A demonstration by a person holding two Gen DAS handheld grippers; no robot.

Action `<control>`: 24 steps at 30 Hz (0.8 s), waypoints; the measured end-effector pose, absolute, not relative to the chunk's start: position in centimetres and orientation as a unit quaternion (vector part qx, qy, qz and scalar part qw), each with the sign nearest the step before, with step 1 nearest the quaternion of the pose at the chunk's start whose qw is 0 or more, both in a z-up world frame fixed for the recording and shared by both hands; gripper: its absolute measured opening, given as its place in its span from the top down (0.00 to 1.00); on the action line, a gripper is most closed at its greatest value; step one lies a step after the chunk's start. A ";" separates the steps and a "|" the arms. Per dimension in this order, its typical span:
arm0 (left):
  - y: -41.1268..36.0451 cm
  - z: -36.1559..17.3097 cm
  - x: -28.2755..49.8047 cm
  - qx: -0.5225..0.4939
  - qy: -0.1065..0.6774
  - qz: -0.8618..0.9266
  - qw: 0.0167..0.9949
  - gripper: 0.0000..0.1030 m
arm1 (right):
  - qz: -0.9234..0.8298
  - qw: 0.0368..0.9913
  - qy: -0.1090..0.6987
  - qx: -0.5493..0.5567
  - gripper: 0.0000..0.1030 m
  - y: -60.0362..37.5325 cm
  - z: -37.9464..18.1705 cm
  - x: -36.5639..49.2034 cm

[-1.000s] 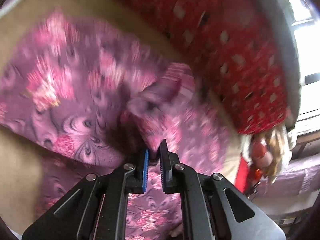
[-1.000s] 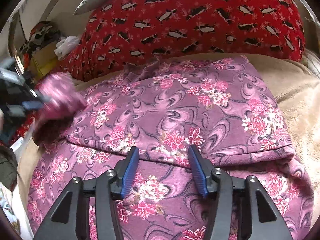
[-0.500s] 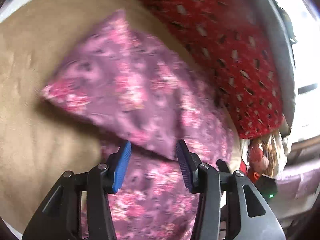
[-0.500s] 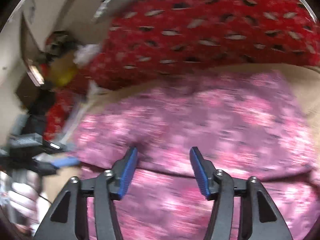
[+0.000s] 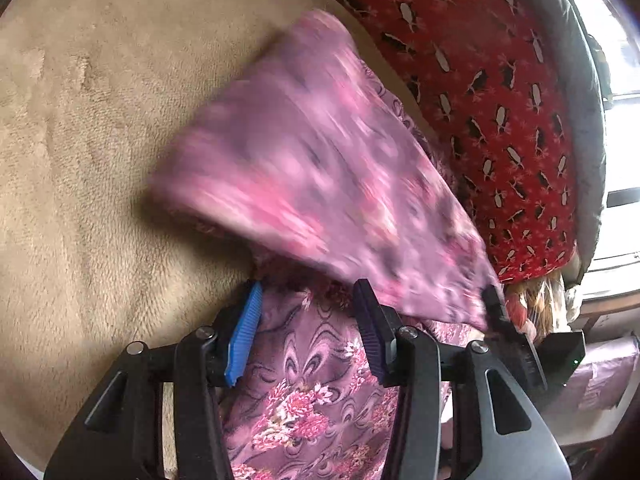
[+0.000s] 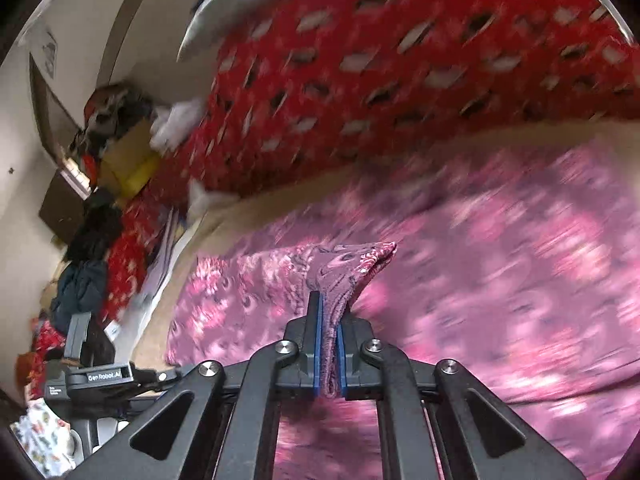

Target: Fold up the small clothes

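Pinching a bunched fold of the purple, pink-flowered soft knit garment (image 6: 500,280), the right gripper (image 6: 329,344) has its blue ribbed jaws closed tight on the cloth, a peaked tuft of fabric standing up just past the tips. That garment lies spread over the tan plush blanket (image 5: 80,160) covering the bed, its swirl-and-blossom print sharp near the jaws and smeared by motion farther out.

Seen from the left wrist, the left gripper (image 5: 308,332) stands with its jaws moderately apart, nothing pressed between them; the flat lower layer of the garment lies beneath and between the tips. Above them a lifted flap of the same cloth hangs blurred, casting a dark shadow on the blanket's fuzzy pile. At the right edge of this view the right gripper's black finger meets the flap's corner.

Behind the garment runs the red cushion with a black-and-white fish-like print (image 5: 500,92), plump and rounded, backed by a grey padded edge and a bright window that only the left wrist view shows.

Only the right wrist view shows the room's far side: a cluttered heap of boxes and clothes (image 6: 112,152) against a cream wall, and, at lower left, the left gripper's black body beside a patterned sleeve (image 6: 40,436).
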State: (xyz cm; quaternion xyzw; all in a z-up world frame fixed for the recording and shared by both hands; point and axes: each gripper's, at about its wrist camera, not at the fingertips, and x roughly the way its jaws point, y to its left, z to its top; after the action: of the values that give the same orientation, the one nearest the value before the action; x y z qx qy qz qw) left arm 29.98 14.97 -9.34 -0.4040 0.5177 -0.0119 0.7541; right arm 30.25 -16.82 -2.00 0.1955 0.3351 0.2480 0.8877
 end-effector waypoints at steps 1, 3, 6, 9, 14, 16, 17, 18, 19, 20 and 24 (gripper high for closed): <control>14.8 -9.4 29.8 -0.402 0.520 -0.009 0.754 0.57 | 0.234 0.893 0.331 0.199 0.95 -18.8 -1.7 30.3; 14.6 -9.5 29.7 -0.397 0.525 -0.012 0.753 0.57 | 0.203 0.900 0.328 0.202 0.95 -21.9 -1.4 30.4; 14.2 -9.4 29.5 -0.393 0.527 -0.007 0.753 0.57 | 0.166 0.907 0.326 0.209 0.95 -25.9 -1.6 30.5; 13.8 -9.3 29.6 -0.387 0.531 0.000 0.754 0.57 | 0.128 0.909 0.331 0.218 0.95 -29.9 -2.7 30.5; 12.2 -8.3 29.8 -0.342 0.542 0.017 0.767 0.57 | 0.093 0.883 0.405 0.218 0.94 -32.3 -6.6 31.4; 11.0 -7.1 29.6 -0.303 0.530 0.019 0.792 0.56 | 0.095 0.889 0.382 0.234 0.89 -33.0 -6.1 30.2; 10.5 -6.8 29.5 -0.283 0.527 0.024 0.801 0.54 | 0.096 0.897 0.357 0.241 0.89 -33.4 -5.4 29.2; 9.7 -6.7 29.6 -0.259 0.528 0.031 0.809 0.51 | 0.103 0.904 0.335 0.247 0.89 -33.6 -5.0 28.4; 8.9 -6.9 30.0 -0.237 0.534 0.036 0.811 0.51 | 0.109 0.906 0.328 0.246 0.89 -33.6 -5.0 28.0; 8.1 -7.6 30.4 -0.216 0.549 0.040 0.807 0.51 | 0.112 0.904 0.338 0.236 0.89 -33.2 -5.3 28.1; 5.3 -8.0 30.3 -0.130 0.564 0.051 0.814 0.51 | 0.106 0.896 0.405 0.148 0.91 -31.3 -7.3 28.9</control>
State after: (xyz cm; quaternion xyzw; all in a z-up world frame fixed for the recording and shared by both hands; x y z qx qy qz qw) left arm 30.31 5.31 -8.00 -0.1301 0.5644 0.0508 0.8136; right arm 28.91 -31.32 -7.31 0.1485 0.4054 0.1061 0.8957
